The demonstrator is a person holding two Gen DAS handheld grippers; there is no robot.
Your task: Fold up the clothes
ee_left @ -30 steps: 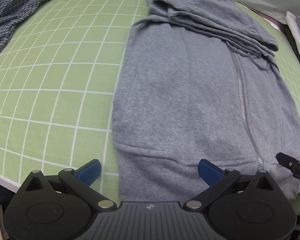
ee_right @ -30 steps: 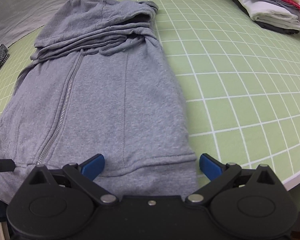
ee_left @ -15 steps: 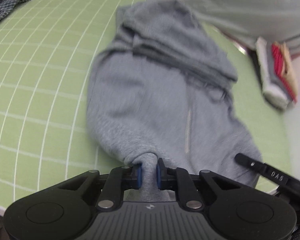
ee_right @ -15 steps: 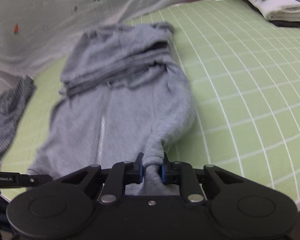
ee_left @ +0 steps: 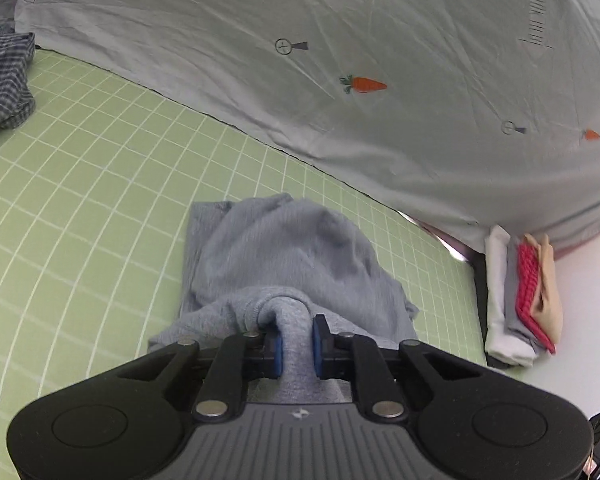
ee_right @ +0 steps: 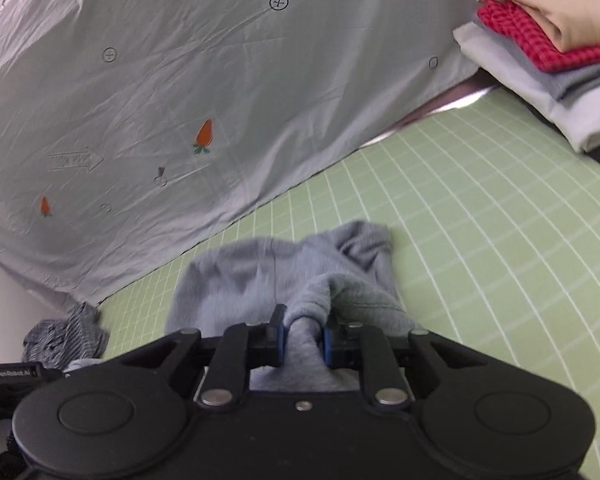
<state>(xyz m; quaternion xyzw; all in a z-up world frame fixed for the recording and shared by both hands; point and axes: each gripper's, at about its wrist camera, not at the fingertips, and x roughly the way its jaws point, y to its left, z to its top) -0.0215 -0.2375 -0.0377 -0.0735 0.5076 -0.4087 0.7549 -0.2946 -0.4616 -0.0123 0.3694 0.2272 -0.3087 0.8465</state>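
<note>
now we carry the hoodie (ee_left: pixel 284 256) hem toward twelve o'clock, left gripper (ee_left: pixel 296 340) clamping it, right gripper (ee_right: pixel 303 338) easing open around it; keep both level.

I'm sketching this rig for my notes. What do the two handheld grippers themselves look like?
Both look alike. The left gripper and the right gripper each have a matte black body with round discs at both sides, silver pivot pins, black linkage fingers and blue pads. The left has a ribbed grey centre panel with a small logo.
</note>
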